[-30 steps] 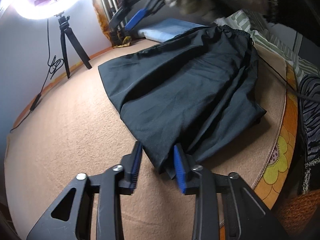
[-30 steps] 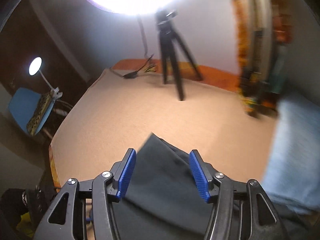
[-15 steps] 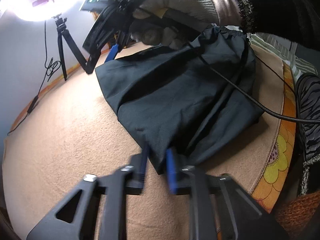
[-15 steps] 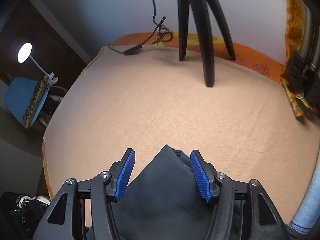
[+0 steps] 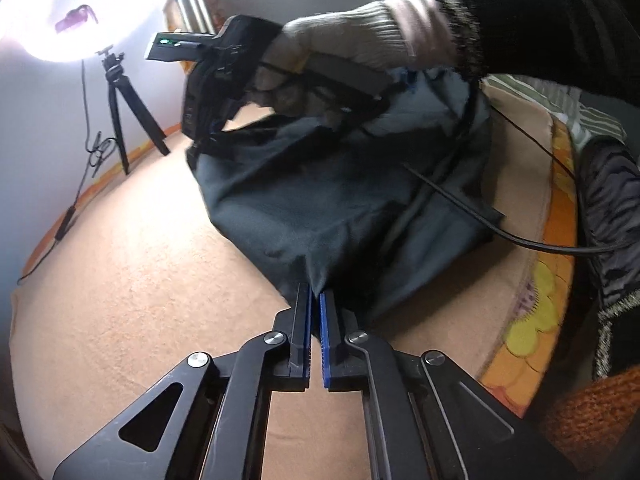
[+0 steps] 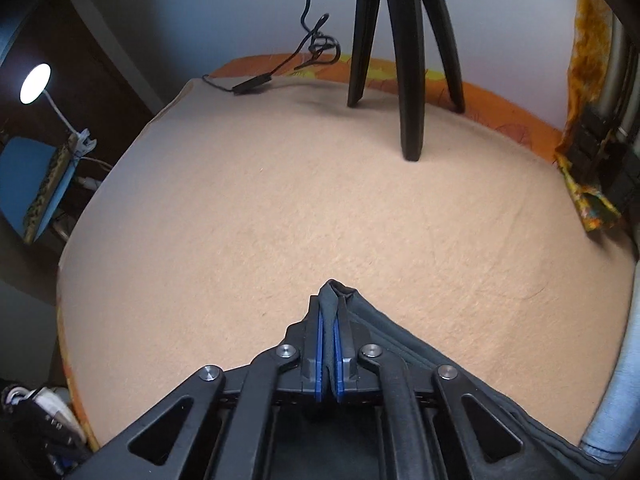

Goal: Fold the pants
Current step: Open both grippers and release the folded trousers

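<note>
Dark pants (image 5: 332, 196) lie on a tan blanket (image 5: 132, 288) across the bed. My left gripper (image 5: 315, 300) is shut on the near corner of the pants, which bunch up from the pinch. My right gripper (image 6: 329, 312) is shut on another corner of the pants (image 6: 400, 344), with a fold of cloth poking out past the blue pads. In the left wrist view the right gripper's body (image 5: 212, 96) and a gloved hand (image 5: 352, 48) sit over the far left edge of the pants.
A black tripod (image 5: 120, 116) with a bright ring light stands at the far edge; its legs (image 6: 408, 60) are close ahead of the right gripper. A cable (image 6: 276, 72) lies beside it. A black cord (image 5: 532, 240) crosses the pants. Folded blue cloth (image 6: 612, 396) lies at right.
Both grippers closed from open onto corners of the pants. The right gripper and hand came down onto the far edge of the pants, and the cloth has bunched up.
</note>
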Demonstrator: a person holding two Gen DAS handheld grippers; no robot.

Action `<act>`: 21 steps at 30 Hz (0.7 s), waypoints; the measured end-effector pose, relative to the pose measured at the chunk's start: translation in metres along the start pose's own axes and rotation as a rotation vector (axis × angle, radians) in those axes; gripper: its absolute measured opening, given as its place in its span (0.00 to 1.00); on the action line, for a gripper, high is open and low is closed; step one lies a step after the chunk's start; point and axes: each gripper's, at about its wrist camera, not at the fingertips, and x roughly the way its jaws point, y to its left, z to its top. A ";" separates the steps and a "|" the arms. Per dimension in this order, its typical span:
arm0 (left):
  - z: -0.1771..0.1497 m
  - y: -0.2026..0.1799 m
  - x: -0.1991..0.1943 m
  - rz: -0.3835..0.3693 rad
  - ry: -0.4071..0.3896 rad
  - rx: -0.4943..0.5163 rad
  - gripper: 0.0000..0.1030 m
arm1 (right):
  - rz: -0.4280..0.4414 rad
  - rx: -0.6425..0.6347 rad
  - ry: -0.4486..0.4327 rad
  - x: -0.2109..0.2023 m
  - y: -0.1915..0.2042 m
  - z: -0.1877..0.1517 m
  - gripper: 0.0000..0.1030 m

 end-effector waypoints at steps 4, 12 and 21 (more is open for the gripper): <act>-0.008 -0.008 -0.003 -0.018 0.032 0.028 0.02 | -0.010 0.021 -0.003 0.005 -0.002 0.004 0.01; -0.001 0.016 -0.020 -0.006 0.001 -0.113 0.03 | -0.006 0.102 -0.050 -0.016 -0.011 0.007 0.32; 0.012 0.052 0.006 -0.099 0.034 -0.431 0.50 | 0.057 0.120 -0.082 -0.074 -0.001 -0.026 0.41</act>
